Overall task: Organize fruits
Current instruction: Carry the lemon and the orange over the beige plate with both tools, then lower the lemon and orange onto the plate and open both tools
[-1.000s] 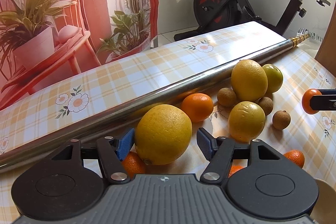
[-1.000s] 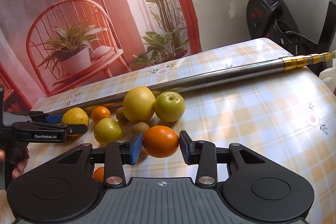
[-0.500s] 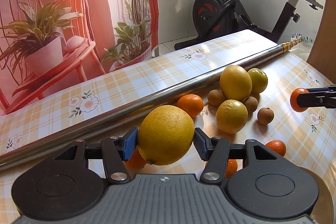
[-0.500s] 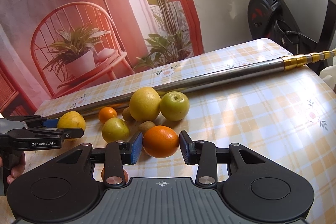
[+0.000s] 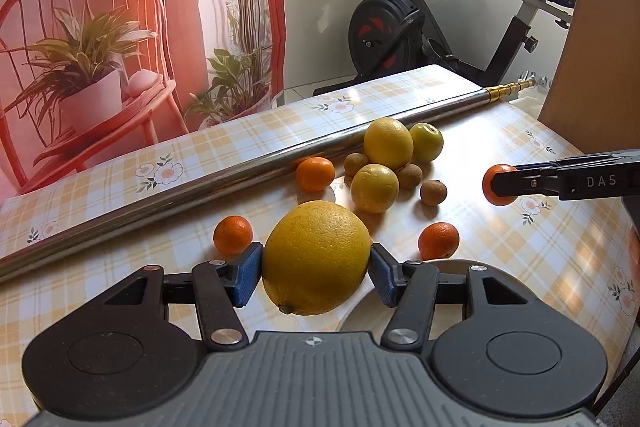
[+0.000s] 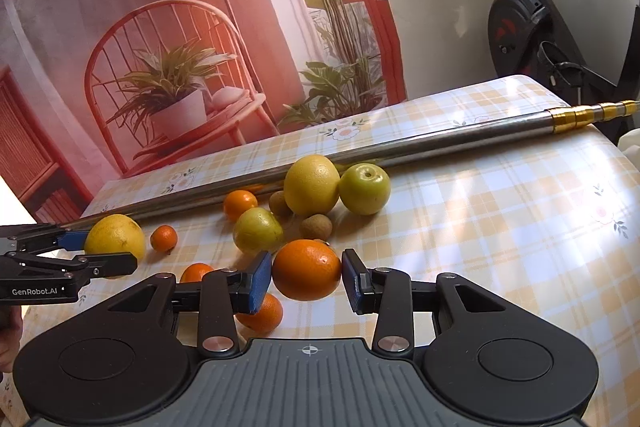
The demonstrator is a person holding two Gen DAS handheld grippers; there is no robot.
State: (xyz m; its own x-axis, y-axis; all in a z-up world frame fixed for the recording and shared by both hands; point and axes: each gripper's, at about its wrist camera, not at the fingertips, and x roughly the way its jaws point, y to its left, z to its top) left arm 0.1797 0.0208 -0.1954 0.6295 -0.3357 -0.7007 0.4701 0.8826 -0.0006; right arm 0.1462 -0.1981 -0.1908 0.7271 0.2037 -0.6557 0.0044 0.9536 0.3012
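Observation:
My left gripper (image 5: pixel 316 269) is shut on a big yellow citrus fruit (image 5: pixel 316 257) and holds it above the checked tablecloth (image 5: pixel 520 267). In the right wrist view the same fruit (image 6: pixel 114 237) shows at the far left between the left gripper's fingers. My right gripper (image 6: pixel 306 275) is shut on an orange (image 6: pixel 306 269), lifted off the table; it appears at the right edge of the left wrist view as the orange (image 5: pixel 498 185). Several fruits lie loose: a yellow citrus (image 5: pixel 388 143), a green apple (image 5: pixel 426 142), a smaller yellow fruit (image 5: pixel 374 187), small oranges (image 5: pixel 233 234) and brown longans (image 5: pixel 433 192).
A long metal pole (image 5: pixel 240 171) lies across the table behind the fruit. A pale round dish rim (image 5: pixel 444 265) peeks out under the left gripper. Behind the table hang a printed backdrop (image 6: pixel 180 47) and stands an exercise bike (image 5: pixel 420 27). A wooden panel (image 5: pixel 600 47) rises at the right.
The left gripper closed on the big yellow fruit, lifted it and drew it back from the pile. The right gripper kept its hold on the orange and rose slightly.

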